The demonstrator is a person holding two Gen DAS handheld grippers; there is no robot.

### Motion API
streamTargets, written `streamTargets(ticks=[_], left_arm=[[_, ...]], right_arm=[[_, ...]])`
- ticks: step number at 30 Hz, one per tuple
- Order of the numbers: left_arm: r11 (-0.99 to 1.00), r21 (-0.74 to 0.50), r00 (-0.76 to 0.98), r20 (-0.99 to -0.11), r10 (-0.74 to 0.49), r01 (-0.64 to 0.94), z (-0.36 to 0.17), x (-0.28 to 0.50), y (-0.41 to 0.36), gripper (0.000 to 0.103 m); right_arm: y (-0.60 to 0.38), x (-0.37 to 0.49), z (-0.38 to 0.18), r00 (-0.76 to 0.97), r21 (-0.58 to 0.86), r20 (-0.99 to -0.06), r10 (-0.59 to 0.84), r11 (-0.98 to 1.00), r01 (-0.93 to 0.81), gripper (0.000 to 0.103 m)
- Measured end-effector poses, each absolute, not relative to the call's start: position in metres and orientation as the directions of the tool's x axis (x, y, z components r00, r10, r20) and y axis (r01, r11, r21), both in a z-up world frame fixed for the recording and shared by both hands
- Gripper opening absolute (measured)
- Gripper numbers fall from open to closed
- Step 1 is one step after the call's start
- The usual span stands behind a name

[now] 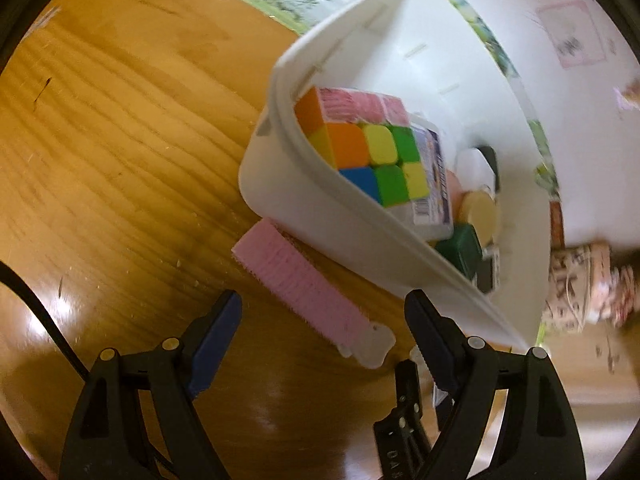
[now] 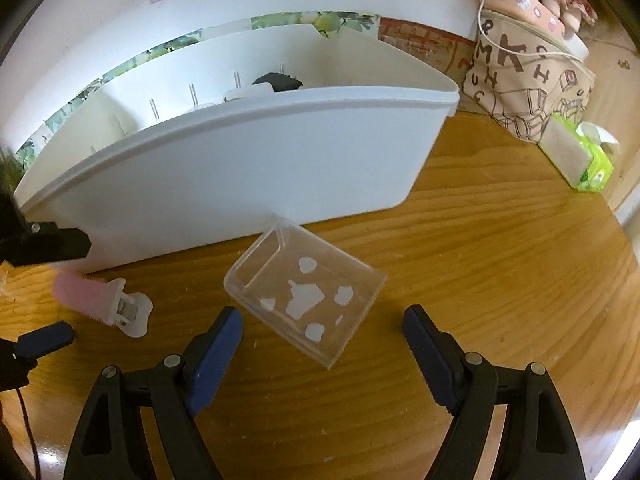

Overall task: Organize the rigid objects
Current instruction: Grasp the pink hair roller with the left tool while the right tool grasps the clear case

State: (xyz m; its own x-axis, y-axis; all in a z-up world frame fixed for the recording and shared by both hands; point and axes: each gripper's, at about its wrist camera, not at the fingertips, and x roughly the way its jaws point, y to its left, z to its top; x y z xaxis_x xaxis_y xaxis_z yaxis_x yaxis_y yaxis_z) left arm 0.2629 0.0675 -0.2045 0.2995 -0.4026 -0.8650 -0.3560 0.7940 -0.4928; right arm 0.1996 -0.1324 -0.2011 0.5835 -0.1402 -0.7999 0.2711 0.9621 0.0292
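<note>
Both my left tongs (image 1: 320, 320) and right tongs (image 2: 322, 334) gape wide, empty. The pink hair clip (image 1: 304, 284) touches the white bin (image 1: 360, 232), so my left closing could snag its wall. The clear plastic box (image 2: 308, 296) may skid across the table (image 2: 480, 260).

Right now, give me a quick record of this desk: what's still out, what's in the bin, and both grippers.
surface: wooden table
container: white bin
in bin: puzzle cube, small boxes and jars
outside bin: pink clip, clear plastic box, both lying on the table in front of the bin
left gripper: open, pink clip ahead of it
right gripper: open, clear box ahead of it
</note>
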Motion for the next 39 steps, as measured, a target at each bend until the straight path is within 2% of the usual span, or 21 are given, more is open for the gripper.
streamTargets(ticks=[16,23,33,39], left_arm=[[0.83,-0.299,0.256,-0.947,-0.196,-0.47,-0.208,0.27,0.039,0.086],[0.821,-0.246,0.256,-0.958,-0.126,-0.515,-0.21,0.275,0.023,0.081],[0.785,-0.24,0.281,-0.956,-0.088,-0.571,-0.206,0.266,0.025,0.04],[0.766,-0.281,0.306,-0.945,-0.116,-0.578,-0.209,0.257,0.029,0.032]], right_arm=[[-0.136,0.212,-0.201,0.624,0.015,-0.777,-0.089,0.987,0.159,0.083],[-0.139,0.218,-0.201,0.634,0.006,-0.771,-0.069,0.993,0.116,0.083],[-0.147,0.224,-0.2,0.656,0.021,-0.755,-0.027,0.998,0.066,0.083],[-0.145,0.224,-0.2,0.662,0.032,-0.749,0.004,0.999,0.03,0.07]])
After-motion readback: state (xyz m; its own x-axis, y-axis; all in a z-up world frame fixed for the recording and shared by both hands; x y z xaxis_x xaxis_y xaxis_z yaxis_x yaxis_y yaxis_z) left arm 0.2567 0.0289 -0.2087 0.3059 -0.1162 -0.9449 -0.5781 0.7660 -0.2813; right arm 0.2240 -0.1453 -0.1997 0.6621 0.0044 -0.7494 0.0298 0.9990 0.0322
